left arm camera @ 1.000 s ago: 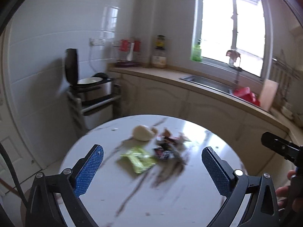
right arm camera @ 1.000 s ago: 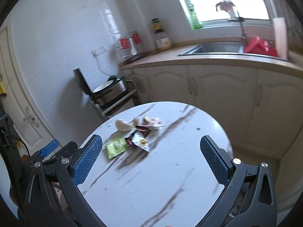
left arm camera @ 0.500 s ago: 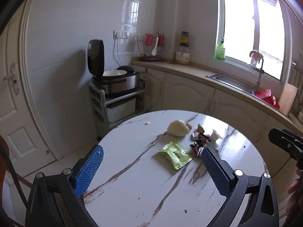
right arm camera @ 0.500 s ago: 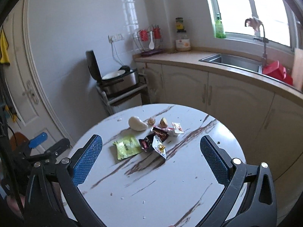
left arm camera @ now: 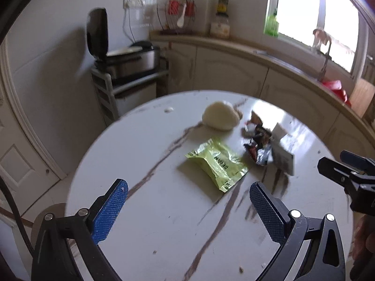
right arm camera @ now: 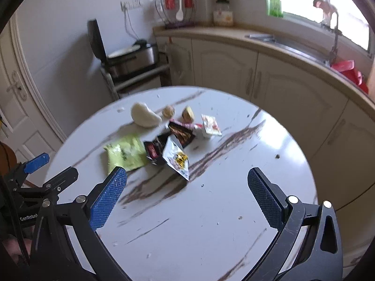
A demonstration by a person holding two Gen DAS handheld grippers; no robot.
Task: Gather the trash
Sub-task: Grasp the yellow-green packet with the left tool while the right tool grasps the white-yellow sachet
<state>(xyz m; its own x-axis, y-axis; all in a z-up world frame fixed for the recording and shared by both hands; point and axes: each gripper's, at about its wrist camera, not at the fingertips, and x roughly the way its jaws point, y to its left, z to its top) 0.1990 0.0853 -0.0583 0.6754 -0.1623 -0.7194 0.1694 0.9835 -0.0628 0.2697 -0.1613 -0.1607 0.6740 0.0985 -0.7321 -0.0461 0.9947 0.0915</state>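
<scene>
Trash lies in a cluster on a round white marble table point(left arm camera: 150, 222) point(right arm camera: 234, 210). A green wrapper point(left arm camera: 216, 162) point(right arm camera: 124, 153) lies nearest the left gripper. Behind it sits a white crumpled lump point(left arm camera: 220, 118) point(right arm camera: 144, 117). Dark snack wrappers point(left arm camera: 259, 144) point(right arm camera: 173, 140), a silver packet point(right arm camera: 177, 158) and a small white sachet point(right arm camera: 211, 126) lie beside them. My left gripper point(left arm camera: 187, 207) is open and empty, short of the green wrapper. My right gripper point(right arm camera: 187, 195) is open and empty, short of the silver packet. Each gripper shows at the edge of the other's view.
Two small brownish scraps point(right arm camera: 178, 112) lie at the far side of the cluster. Behind the table a kitchen counter point(right arm camera: 269, 44) with cabinets and a sink runs under the window. A cart with an open rice cooker point(left arm camera: 124, 56) stands at the back left, by a door.
Both grippers have come closer to the table and tilted down toward the trash, which now looks larger. Both stay open and empty. The trash has not moved.
</scene>
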